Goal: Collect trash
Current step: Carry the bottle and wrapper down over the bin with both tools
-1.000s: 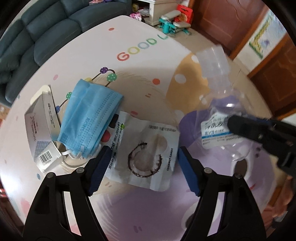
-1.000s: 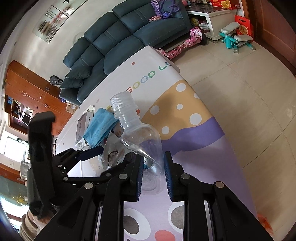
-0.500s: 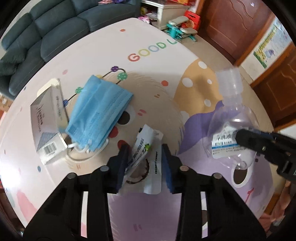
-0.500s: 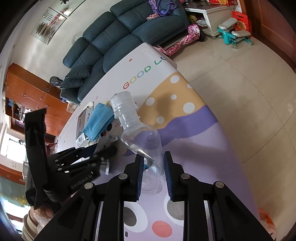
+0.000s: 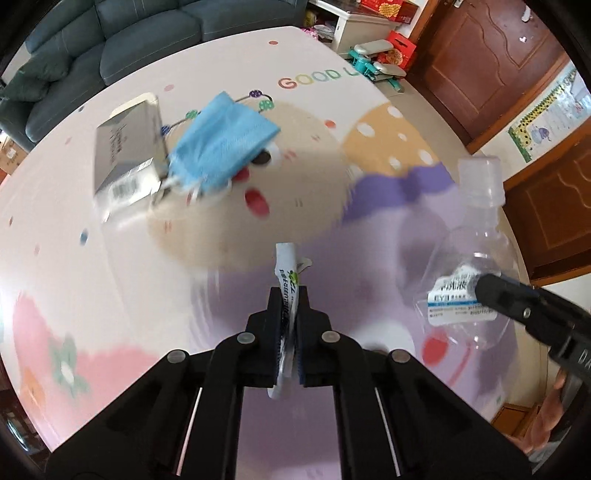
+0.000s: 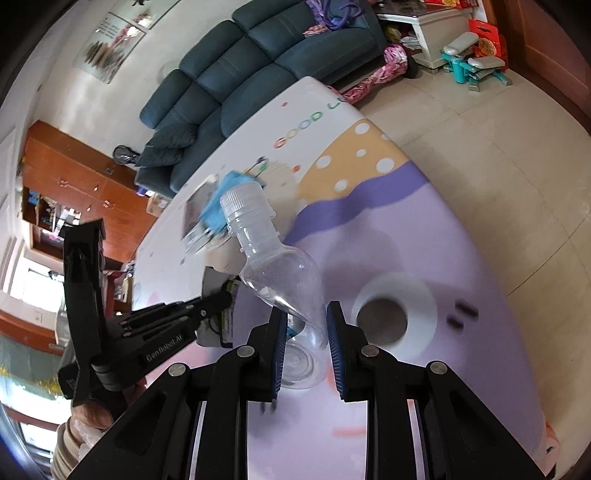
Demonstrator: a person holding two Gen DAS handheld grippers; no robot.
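My left gripper (image 5: pixel 288 297) is shut on a crumpled white candy wrapper (image 5: pixel 285 264), which sticks up between the pads above the mat. In the right wrist view the left gripper (image 6: pixel 218 300) comes in from the left with the wrapper (image 6: pixel 214 282) at its tips. My right gripper (image 6: pixel 305 322) is shut on a clear, empty plastic bottle (image 6: pixel 280 271), white cap pointing away. The bottle (image 5: pixel 474 258) and the right gripper (image 5: pixel 491 286) also show at the right of the left wrist view. A blue face mask (image 5: pixel 225 146) and a grey carton (image 5: pixel 127 151) lie on the mat.
A colourful play mat (image 5: pixel 110 266) covers the floor beneath both grippers. A dark blue sofa (image 6: pixel 240 77) stands at its far edge. Bare tiles (image 6: pixel 498 166) lie to the right, with toys and a white cabinet (image 5: pixel 364 24) beyond. A hand (image 6: pixel 90 413) holds the left gripper.
The left gripper closed on the flat wrapper, crumpled it and lifted it off the mat. Both grippers drew back from the mask and carton; the right one kept its bottle.
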